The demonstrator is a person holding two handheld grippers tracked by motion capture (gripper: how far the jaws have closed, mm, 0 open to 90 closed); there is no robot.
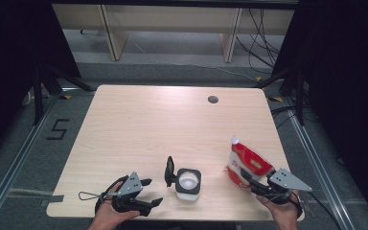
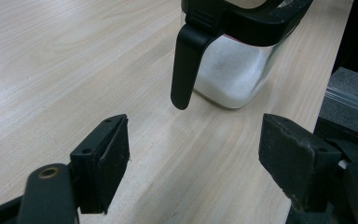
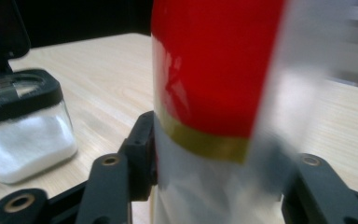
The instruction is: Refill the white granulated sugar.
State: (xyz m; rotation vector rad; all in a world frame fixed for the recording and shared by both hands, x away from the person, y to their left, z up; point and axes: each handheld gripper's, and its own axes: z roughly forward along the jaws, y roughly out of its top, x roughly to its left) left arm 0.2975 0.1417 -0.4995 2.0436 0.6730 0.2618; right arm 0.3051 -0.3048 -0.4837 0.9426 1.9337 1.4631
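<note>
A clear square jar (image 1: 188, 183) with a black rim holds white powder and stands near the table's front edge; its black lid (image 1: 169, 171) is flipped up on the left side. My left gripper (image 1: 152, 191) is open just left of the jar, and the jar (image 2: 235, 70) with its hanging lid tab (image 2: 186, 65) lies ahead of the jaws. My right gripper (image 1: 249, 183) is shut on a red and white refill pouch (image 1: 246, 166), held upright with its spout up. The pouch (image 3: 214, 93) rises close between the jaws, and the jar (image 3: 21, 130) stands to its left.
The light wood table (image 1: 139, 124) has a round cable hole (image 1: 213, 99) at the back right. Dark curtains and metal floor rails flank the table, and cables lie on the floor behind it.
</note>
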